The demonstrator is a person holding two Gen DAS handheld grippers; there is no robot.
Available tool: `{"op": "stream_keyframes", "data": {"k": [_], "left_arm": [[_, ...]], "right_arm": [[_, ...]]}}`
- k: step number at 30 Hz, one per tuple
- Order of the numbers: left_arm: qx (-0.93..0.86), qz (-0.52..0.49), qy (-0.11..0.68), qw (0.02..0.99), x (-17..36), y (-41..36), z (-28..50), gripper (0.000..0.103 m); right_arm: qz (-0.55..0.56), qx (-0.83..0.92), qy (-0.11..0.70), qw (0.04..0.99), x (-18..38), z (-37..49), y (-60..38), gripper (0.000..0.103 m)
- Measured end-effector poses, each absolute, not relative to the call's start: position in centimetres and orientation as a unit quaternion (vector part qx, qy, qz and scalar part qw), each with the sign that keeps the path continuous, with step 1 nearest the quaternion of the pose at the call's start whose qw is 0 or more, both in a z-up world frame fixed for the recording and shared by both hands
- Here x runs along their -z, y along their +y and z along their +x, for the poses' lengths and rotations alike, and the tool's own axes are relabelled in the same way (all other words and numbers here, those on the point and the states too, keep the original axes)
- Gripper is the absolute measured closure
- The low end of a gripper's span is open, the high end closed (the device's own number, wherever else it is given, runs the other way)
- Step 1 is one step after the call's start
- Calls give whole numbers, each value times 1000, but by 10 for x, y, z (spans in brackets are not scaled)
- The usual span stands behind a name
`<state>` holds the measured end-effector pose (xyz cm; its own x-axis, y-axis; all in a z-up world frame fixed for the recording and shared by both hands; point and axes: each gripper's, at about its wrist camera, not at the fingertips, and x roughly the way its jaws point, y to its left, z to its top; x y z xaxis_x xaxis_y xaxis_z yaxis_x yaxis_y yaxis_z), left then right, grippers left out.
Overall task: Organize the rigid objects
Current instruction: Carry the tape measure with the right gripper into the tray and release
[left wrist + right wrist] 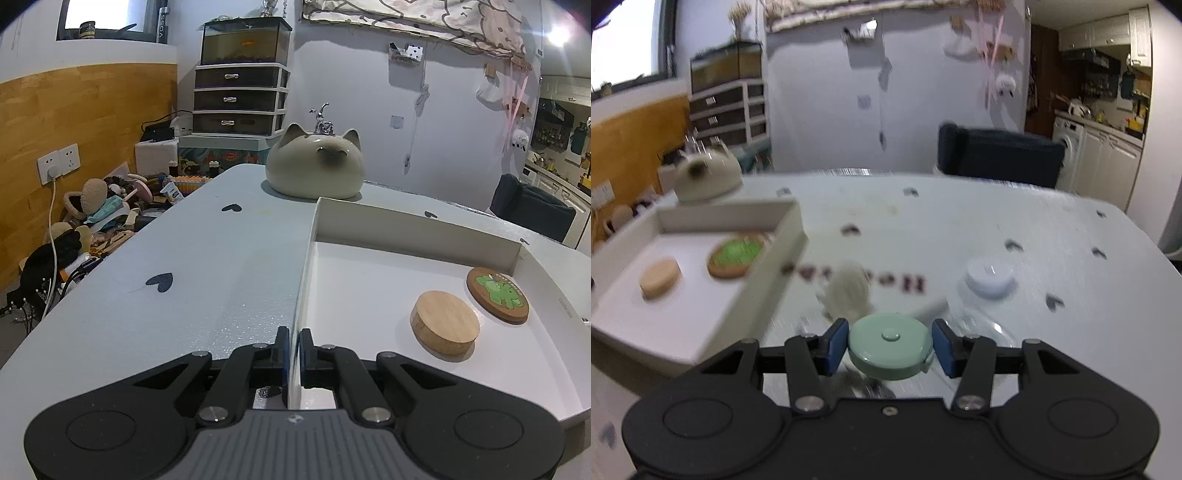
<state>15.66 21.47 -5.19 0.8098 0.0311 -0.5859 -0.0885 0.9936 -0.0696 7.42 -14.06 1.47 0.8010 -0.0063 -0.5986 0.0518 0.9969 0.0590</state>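
A white tray (406,225) lies on the pale table and holds a round wooden disc (444,322) and a cork coaster with a green print (497,295). My left gripper (294,349) is shut on the tray's left wall. In the right wrist view the tray (775,266) sits at the left with the disc (660,277) and coaster (735,254) in it. My right gripper (889,343) is shut on a round mint-green case (889,345), held above the table to the right of the tray.
A cat-shaped ceramic pot (314,164) stands behind the tray. On the table right of the tray lie a pale round puck (990,277) and a blurred whitish object (849,290). Clutter lies beyond the table's left edge (92,221). A dark chair (997,155) stands behind the table.
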Motion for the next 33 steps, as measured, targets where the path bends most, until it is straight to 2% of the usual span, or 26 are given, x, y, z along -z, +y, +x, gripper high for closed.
{"op": "stream_keyframes", "data": {"k": [14,24,33], "left_arm": [[-24,-67,296,952,52,220,153,100],[-10,-90,295,951,52,227,153,101],[0,-111,293,950,54,234,153,101]], "right_arm": [[45,-131,249,959,-62,124,-69,52],[58,-232,310,920,-46,156,1,52],[46,-254,362,896,-19,166,36,52]]}}
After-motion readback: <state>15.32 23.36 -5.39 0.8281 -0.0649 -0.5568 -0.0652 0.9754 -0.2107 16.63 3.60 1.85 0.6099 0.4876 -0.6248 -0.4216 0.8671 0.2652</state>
